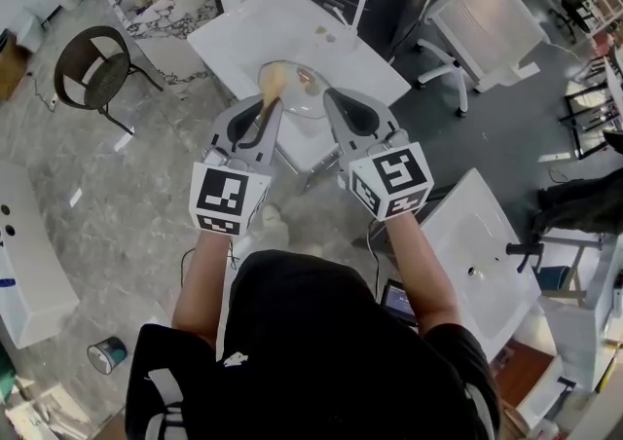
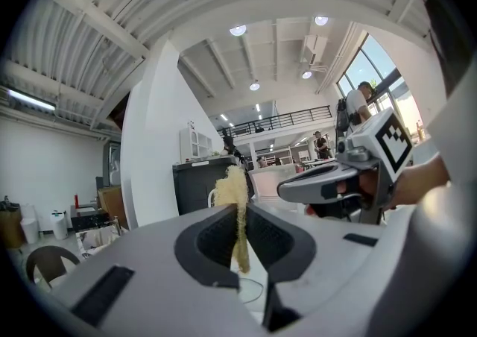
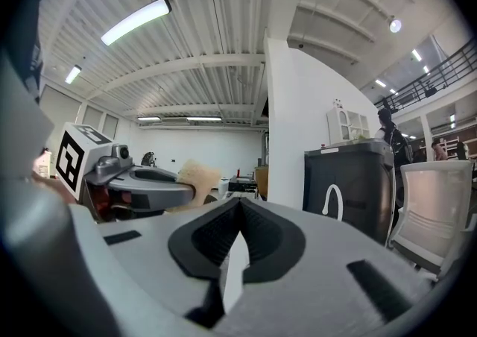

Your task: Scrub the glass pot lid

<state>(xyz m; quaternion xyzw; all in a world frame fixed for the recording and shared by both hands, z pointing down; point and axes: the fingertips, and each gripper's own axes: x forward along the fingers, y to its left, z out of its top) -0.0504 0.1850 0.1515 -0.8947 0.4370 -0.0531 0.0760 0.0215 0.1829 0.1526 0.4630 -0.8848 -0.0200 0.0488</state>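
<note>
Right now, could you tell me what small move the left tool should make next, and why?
Probably lower the left tool until the yellow scrubber meets the glass lid. The tool is clamped on the scrubber, which seems to sit above the lid's left rim, while the lid lies on the white counter. The right tool is shut and apparently empty.

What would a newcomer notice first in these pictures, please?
Likely the left gripper, centre of the head view, its jaws shut on a yellow sponge. Beside it the right gripper is shut, and a glass pot lid shows ahead of both, above the white sink top.
</note>
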